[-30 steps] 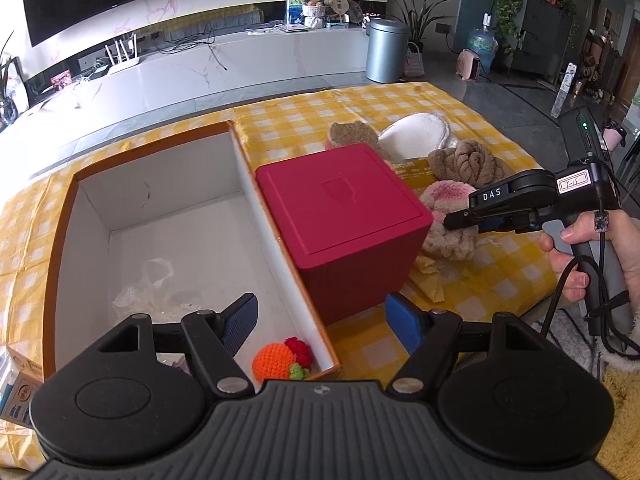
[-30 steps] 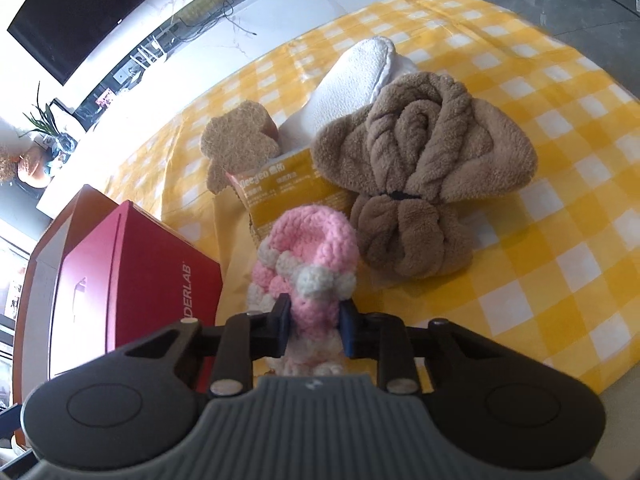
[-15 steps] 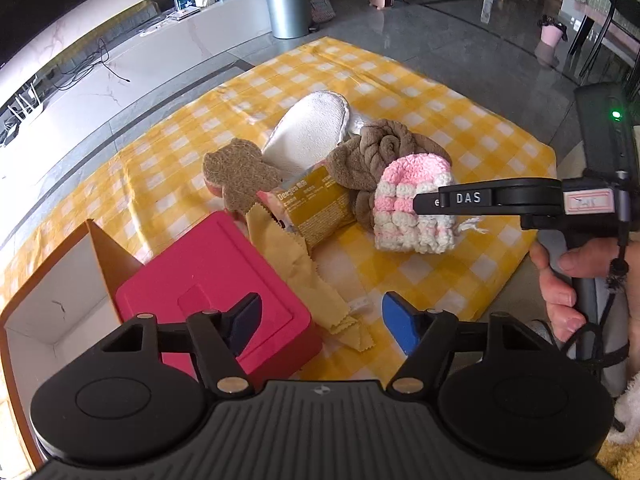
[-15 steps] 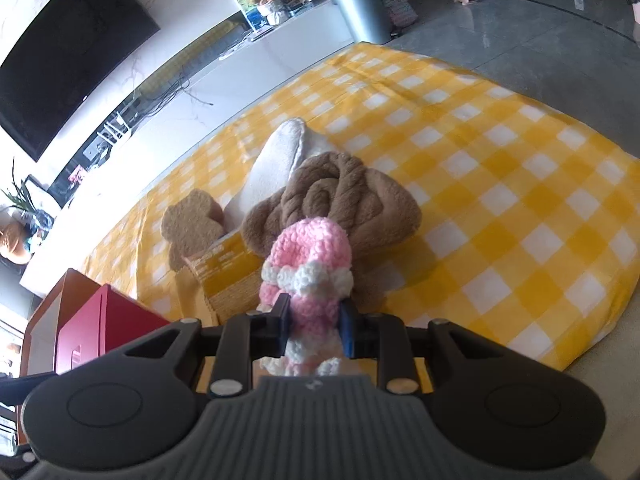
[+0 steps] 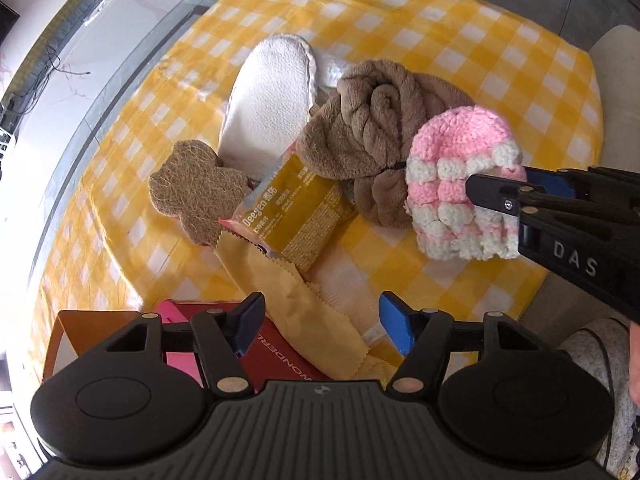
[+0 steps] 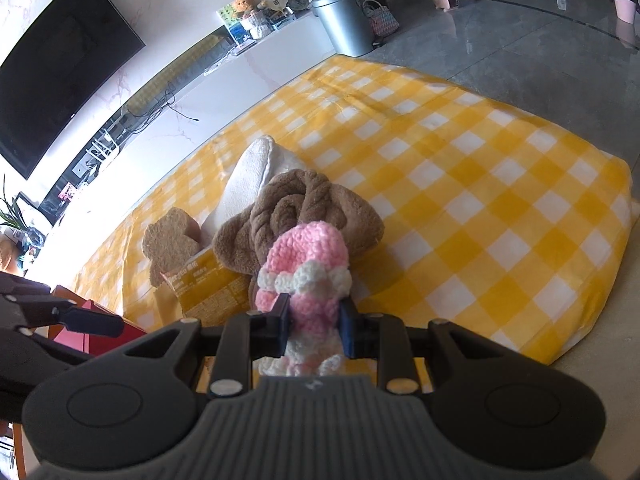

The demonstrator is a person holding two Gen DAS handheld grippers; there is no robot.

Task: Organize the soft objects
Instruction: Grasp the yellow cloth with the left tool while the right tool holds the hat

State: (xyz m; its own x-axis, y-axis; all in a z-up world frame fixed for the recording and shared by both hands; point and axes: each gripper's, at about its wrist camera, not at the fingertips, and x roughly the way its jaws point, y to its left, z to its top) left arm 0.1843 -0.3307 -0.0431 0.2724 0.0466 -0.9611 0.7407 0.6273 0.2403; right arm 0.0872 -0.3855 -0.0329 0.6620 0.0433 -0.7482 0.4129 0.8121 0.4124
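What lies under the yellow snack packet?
The yellow snack packet overlaps the bear-shaped sponge and a pinked yellow cloth. Whatever else sits beneath it is covered.

The right gripper pinches a pink-and-white crocheted wool piece between its 2 blue-padded fingers above the yellow-and-white checkered cloth, just in front of a twisted brown plush towel and a white fabric slipper.

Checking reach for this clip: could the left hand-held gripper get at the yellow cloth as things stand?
Probably yes: the left hand-held gripper is open and empty, with the yellow cloth lying uncovered just ahead of its fingers.
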